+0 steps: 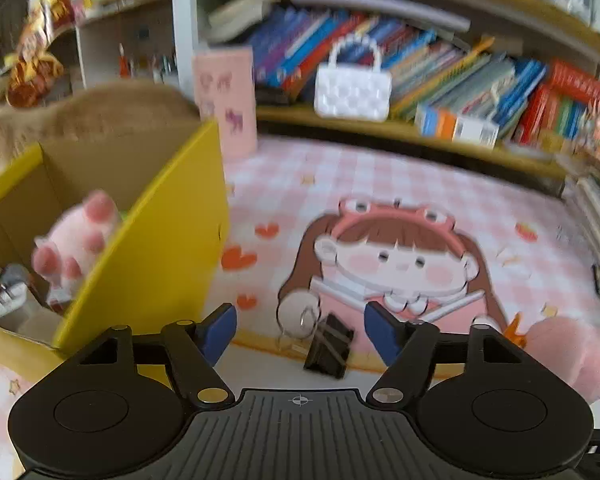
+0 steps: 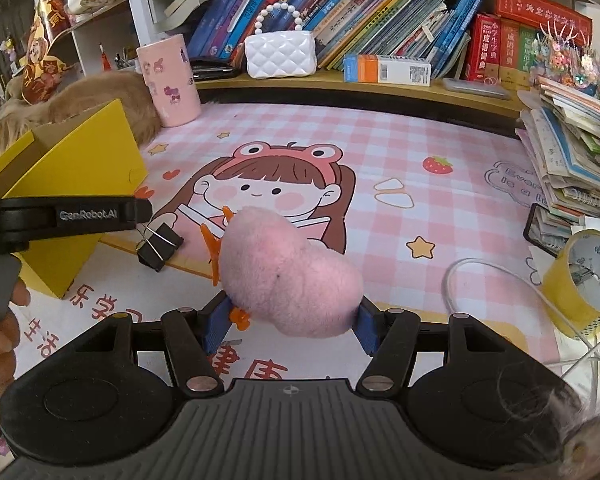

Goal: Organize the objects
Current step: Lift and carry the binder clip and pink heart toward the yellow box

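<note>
Right claw (image 2: pixel 288 322) clamped on pink plush (image 2: pixel 290 276). Left claw (image 1: pixel 300 334) wide open, empty, above binder clip (image 1: pixel 328 346), beside yellow box (image 1: pixel 148 248).

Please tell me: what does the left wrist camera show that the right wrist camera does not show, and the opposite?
Only the left wrist view looks inside the yellow box: a pink plush paw lies there. Only the right wrist view shows the yellow tape roll and the right gripper shut on the pink fluffy hair clip. Both show the black binder clip, white handbag and bookshelf.
</note>
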`<state>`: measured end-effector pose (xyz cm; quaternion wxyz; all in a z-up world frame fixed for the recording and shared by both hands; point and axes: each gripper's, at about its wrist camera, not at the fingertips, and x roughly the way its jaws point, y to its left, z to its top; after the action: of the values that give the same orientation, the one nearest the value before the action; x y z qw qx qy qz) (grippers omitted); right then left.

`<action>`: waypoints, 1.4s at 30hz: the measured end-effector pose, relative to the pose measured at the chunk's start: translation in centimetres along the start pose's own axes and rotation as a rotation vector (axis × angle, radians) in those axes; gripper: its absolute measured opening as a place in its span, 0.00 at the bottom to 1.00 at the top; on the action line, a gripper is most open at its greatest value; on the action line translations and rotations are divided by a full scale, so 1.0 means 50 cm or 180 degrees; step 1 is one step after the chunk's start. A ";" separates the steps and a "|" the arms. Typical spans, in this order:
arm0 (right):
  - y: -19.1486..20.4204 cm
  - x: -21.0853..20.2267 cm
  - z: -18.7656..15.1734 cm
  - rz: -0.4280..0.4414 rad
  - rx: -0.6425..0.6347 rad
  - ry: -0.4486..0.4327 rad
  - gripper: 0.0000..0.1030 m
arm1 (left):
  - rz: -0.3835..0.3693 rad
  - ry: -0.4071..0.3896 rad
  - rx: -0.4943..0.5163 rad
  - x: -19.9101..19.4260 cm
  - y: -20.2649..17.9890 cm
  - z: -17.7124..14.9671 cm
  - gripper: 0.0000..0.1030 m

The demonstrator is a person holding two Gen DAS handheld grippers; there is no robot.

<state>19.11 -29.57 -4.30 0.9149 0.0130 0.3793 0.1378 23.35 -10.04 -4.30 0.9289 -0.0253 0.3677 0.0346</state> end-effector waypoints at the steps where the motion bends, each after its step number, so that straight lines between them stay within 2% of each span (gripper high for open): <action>1: 0.002 0.002 0.001 0.0008 -0.0009 0.0009 0.57 | -0.0029 0.0080 -0.0061 0.014 0.007 0.001 0.41; 5: 0.010 0.000 0.005 0.0018 -0.0088 -0.0009 0.57 | -0.0161 0.0255 -0.0360 0.054 0.028 0.002 0.19; 6: 0.011 0.000 0.006 0.0020 -0.0091 -0.0011 0.57 | -0.0201 0.0269 -0.0387 0.059 0.028 0.003 0.07; 10: 0.014 -0.006 0.011 0.0024 -0.0107 -0.0031 0.57 | -0.0295 0.0193 -0.0502 0.044 0.031 0.004 0.04; 18: 0.036 -0.017 0.009 0.0049 -0.0090 -0.0059 0.57 | -0.0504 0.0025 -0.0511 -0.044 0.045 0.009 0.03; 26: 0.095 -0.048 -0.007 0.0062 -0.0118 -0.0104 0.58 | -0.0681 -0.0093 -0.0455 -0.145 0.086 -0.021 0.03; 35: 0.209 -0.101 -0.054 -0.0006 -0.0080 -0.0104 0.58 | -0.0810 -0.0202 -0.0326 -0.232 0.172 -0.063 0.03; 42: 0.335 -0.137 -0.091 0.0024 -0.0217 -0.0115 0.58 | -0.0745 -0.0220 -0.0391 -0.279 0.283 -0.106 0.03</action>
<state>7.25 -15.62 -0.67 0.9209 -0.0143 0.3578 0.1538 8.41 3.05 1.11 0.9354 -0.1237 0.3272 -0.0508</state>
